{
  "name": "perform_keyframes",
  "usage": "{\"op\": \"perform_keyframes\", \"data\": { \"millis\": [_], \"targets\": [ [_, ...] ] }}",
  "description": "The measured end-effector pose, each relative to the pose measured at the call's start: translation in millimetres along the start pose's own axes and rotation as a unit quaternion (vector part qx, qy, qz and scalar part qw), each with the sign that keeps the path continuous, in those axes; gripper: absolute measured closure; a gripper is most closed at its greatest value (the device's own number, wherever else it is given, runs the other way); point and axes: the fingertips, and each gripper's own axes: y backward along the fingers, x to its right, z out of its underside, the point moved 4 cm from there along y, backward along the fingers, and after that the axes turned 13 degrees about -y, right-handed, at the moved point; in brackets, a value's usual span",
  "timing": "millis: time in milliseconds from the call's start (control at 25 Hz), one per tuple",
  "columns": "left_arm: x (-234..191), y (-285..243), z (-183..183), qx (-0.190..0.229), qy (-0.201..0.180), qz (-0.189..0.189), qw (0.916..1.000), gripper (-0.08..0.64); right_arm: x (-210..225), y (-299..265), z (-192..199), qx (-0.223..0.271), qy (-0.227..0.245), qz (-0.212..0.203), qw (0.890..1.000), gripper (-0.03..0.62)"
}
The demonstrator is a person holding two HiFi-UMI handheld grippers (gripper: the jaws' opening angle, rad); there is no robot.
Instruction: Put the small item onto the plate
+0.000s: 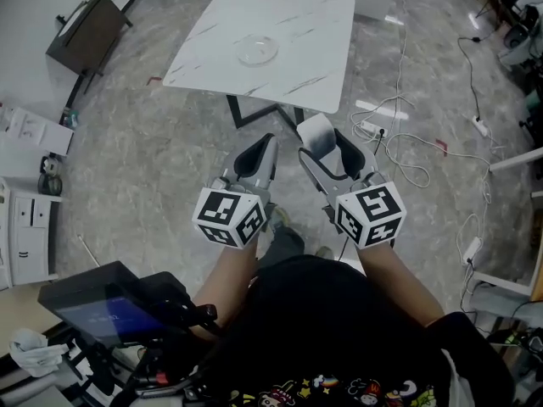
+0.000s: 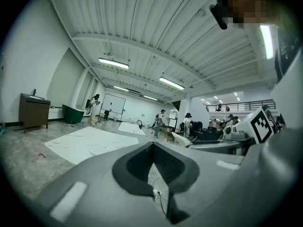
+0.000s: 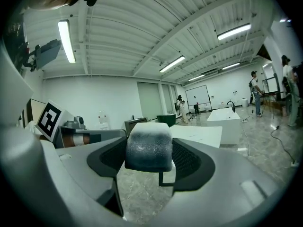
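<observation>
Grey-white block point(image 3: 148, 145) in R gripper point(image 1: 326, 149)

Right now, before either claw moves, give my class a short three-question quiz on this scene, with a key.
1. True or false: the small item already lies on the plate.
2. Which claw grips the small item? A) left claw B) right claw C) neither
3. Fill in: the plate stands on the white ____.
Key: 1 false; it is clamped in the right claw, away from the table. 2 B; the left claw is shut with nothing in it. 3 table.
</observation>
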Motion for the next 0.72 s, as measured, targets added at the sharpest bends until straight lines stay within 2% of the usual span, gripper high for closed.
{"op": "perform_keyframes", "data": {
  "millis": [200,720],
  "targets": [
    [-56.7,-15.3,5.2,-0.005,0.012,0.009,0.9999,0.56,-8.5,-56.0,-5.4,-0.013,0.0,0.009,1.0,0.267],
    [-132.9,-34.6,5.3,0.005,0.014,0.038,0.9992,0.56,-20.8,-129.8,-13.0,-0.007,-0.008,0.037,0.999,0.267]
  ]
}}
